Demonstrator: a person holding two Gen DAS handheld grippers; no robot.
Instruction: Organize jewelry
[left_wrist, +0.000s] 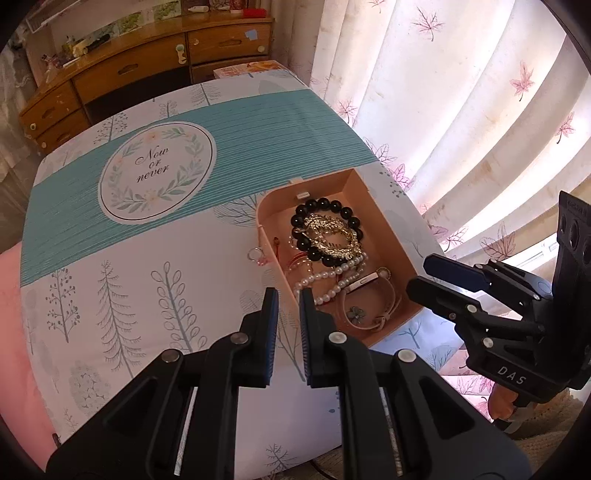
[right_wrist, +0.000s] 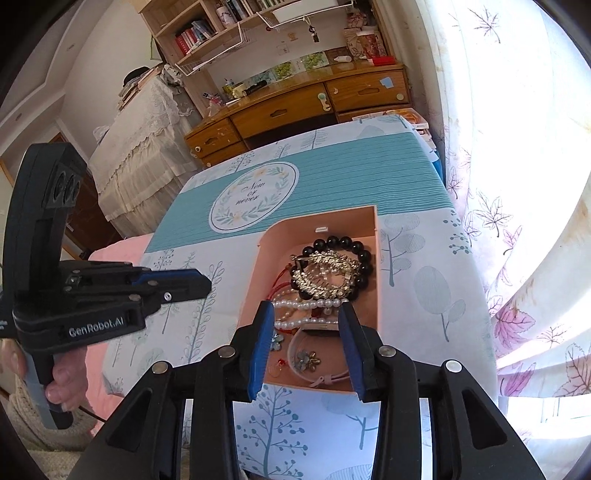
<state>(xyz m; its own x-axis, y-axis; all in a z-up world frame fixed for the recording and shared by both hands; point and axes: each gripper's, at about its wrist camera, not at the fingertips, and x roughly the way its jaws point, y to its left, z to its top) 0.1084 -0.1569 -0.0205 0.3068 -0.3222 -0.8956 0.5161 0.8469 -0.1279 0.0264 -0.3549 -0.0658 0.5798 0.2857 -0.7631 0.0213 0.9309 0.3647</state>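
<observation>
Bedroom table under a leaf-print cloth (left_wrist: 140, 280), pink box (right_wrist: 369, 221) near its curtain-side edge.
A ring (left_wrist: 255, 254) lies outside the box's left wall, ahead of the left gripper (left_wrist: 288, 300), jaws slightly apart; right gripper (right_wrist: 306, 314) spread empty over the box.

Wooden desk (right_wrist: 295, 107) at back — leaf-print curtain (left_wrist: 461, 92) backlit, bright.
</observation>
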